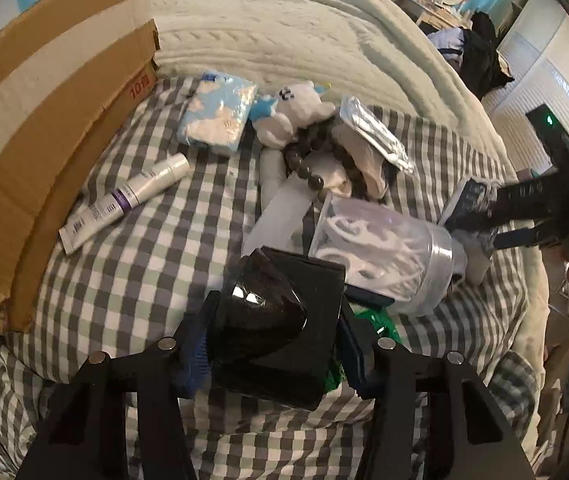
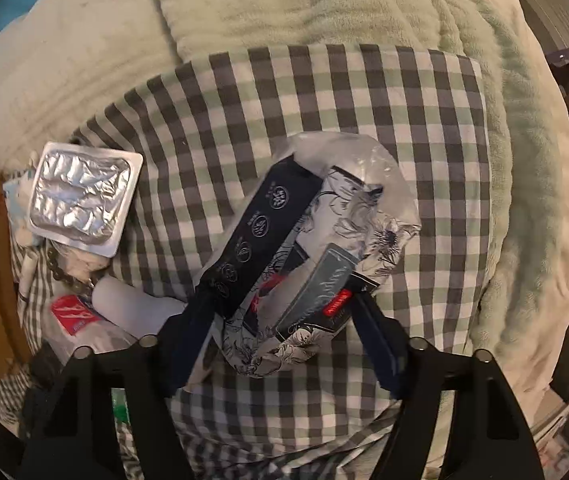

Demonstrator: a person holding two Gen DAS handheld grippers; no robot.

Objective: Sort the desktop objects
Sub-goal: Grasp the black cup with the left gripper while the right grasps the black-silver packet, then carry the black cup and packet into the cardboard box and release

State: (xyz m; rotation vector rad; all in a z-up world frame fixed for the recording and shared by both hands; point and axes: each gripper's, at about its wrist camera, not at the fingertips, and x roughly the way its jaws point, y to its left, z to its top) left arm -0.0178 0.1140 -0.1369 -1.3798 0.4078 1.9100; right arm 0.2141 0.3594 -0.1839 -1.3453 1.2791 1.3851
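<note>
Both fingers clamp: glossy black box (image 1: 280, 320) (angular), crinkly floral packet (image 2: 304, 264).

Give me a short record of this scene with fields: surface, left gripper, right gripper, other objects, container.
surface: checked grey and white cloth over a pale blanket
left gripper: left gripper closed on a glossy black box
right gripper: right gripper closed on a floral packet in clear wrap
other objects: white tube, blue tissue pack, plush toy, bead bracelet, foil blister pack, clear jar
container: cardboard box at the left edge
</note>
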